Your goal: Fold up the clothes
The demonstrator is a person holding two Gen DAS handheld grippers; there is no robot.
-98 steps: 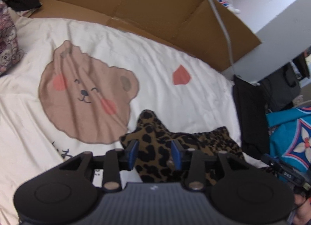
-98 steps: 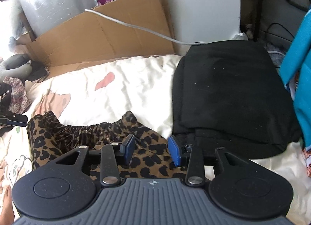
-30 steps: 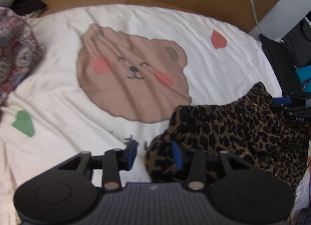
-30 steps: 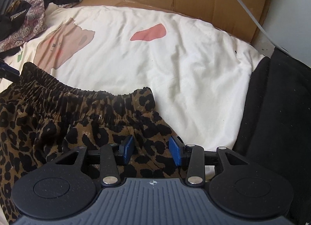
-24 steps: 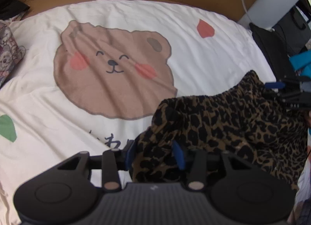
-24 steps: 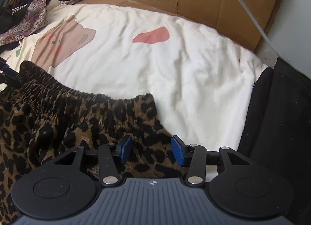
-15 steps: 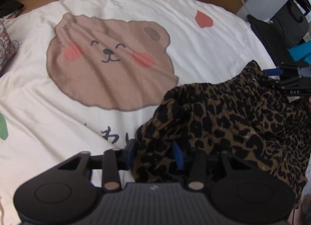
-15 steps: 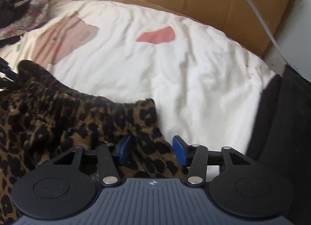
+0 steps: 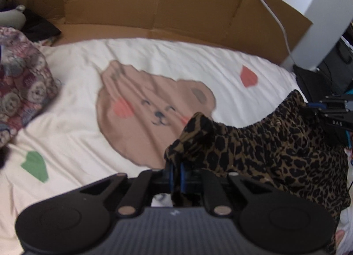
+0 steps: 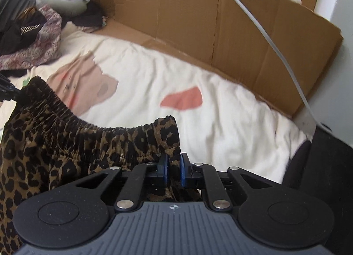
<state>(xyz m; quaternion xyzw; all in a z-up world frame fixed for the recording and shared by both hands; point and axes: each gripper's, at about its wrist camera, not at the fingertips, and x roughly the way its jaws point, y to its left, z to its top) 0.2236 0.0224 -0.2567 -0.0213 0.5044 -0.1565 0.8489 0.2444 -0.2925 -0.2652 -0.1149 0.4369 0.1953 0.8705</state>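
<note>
We have both tools clamped on the leopard-print shorts [image 9: 275,151], one at each end of the gathered elastic waistband [image 10: 88,131]. Our left tool [image 9: 175,175] pinches the left corner of the band, pads nearly together with fabric bunched between them; our right tool [image 10: 173,172] does the same at the right corner. Holding both ends lets the band hang taut between us while the rest of the garment drapes below, so the wrinkles can drop out. The shorts hang over the near right part of the bed, above the white duvet [image 9: 176,56] with the bear print [image 9: 150,111]. That open stretch of duvet looks like the reason for this grip: we judge the next move is to lay the shorts flat there. The patterned clothes pile [image 9: 19,91] sits at the left edge, cardboard [image 10: 198,23] lines the far edge.
</note>
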